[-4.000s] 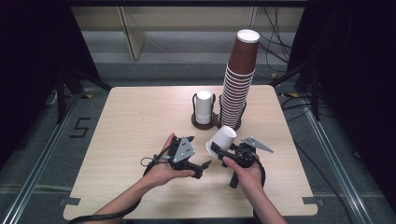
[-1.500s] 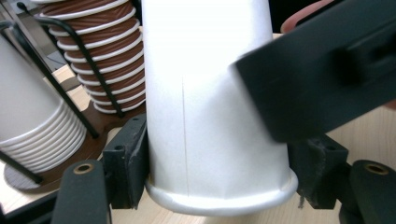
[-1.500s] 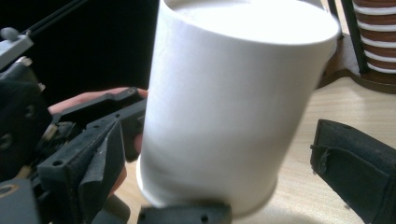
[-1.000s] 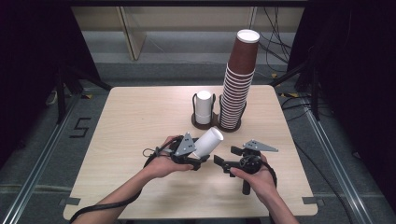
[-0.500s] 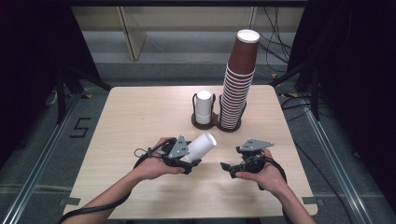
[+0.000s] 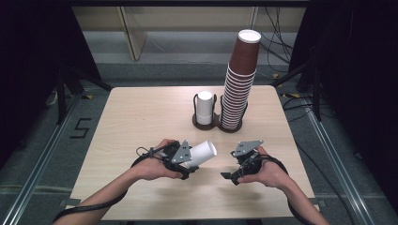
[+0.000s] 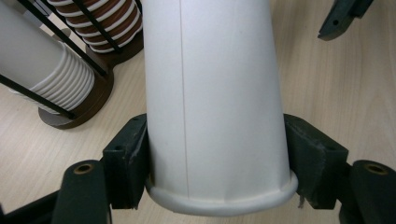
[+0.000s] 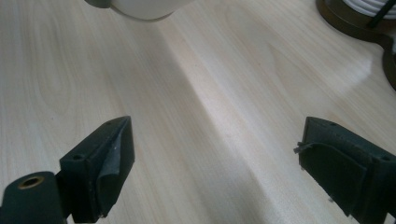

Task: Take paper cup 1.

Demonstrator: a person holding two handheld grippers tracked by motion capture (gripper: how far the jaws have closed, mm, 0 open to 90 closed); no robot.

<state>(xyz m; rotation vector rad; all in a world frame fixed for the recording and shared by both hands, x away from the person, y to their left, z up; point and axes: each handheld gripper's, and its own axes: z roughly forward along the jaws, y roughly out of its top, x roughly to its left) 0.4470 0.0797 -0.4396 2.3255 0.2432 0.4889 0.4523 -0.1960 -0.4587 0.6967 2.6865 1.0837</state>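
While clamped by its rim, white cup (image 6: 201, 153) lies tilted, base toward right gripper (image 6: 233, 175).

- Left gripper (image 6: 187, 161): black body, grey three-cornered plate on top, black cable looping off behind the hand.
- Right gripper (image 6: 233, 176): same black build, grey plate, black cable round the wrist.
- Jaws: black blocks with dark rubbery pads (image 8: 114, 161), edges frayed, a loose thread on one.
- Brass-ringed screw holes (image 7: 84, 168) at the jaw bases.
- Forearms bare, no sleeves in view.
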